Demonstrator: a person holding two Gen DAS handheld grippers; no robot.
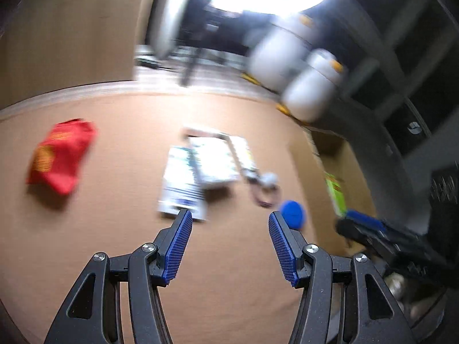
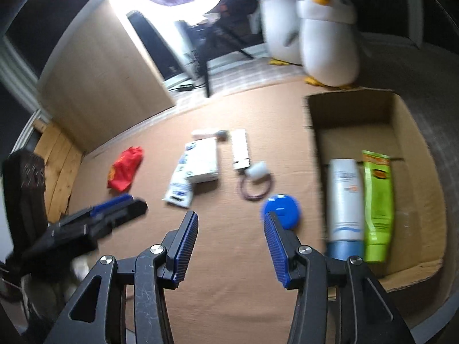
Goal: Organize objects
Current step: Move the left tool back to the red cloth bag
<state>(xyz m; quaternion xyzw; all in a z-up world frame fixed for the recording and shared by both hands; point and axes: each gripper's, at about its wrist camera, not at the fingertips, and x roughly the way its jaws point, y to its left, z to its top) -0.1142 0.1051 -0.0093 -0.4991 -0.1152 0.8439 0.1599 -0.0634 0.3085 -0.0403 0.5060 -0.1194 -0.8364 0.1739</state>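
Note:
My left gripper point(image 1: 229, 218) is open and empty above the brown surface. My right gripper point(image 2: 231, 219) is open and empty too. A blue round tin point(image 2: 282, 210) lies just beyond the right gripper's right finger; it also shows in the left wrist view point(image 1: 292, 215). White packets and boxes point(image 2: 198, 166) lie in the middle, also in the left view point(image 1: 200, 172). A red pouch point(image 2: 126, 169) lies to the left point(image 1: 60, 157). A purple ring with a white cap point(image 2: 255, 183) lies near the tin. A cardboard box point(image 2: 416, 149) on the right holds a white tube point(image 2: 344, 203) and a green tube point(image 2: 378, 200).
Two white penguin toys point(image 2: 327, 37) stand behind the box. A wooden panel point(image 2: 100, 80) rises at the back left. The left gripper shows in the right wrist view point(image 2: 114, 215) at the left; the right gripper shows in the left view point(image 1: 370, 229).

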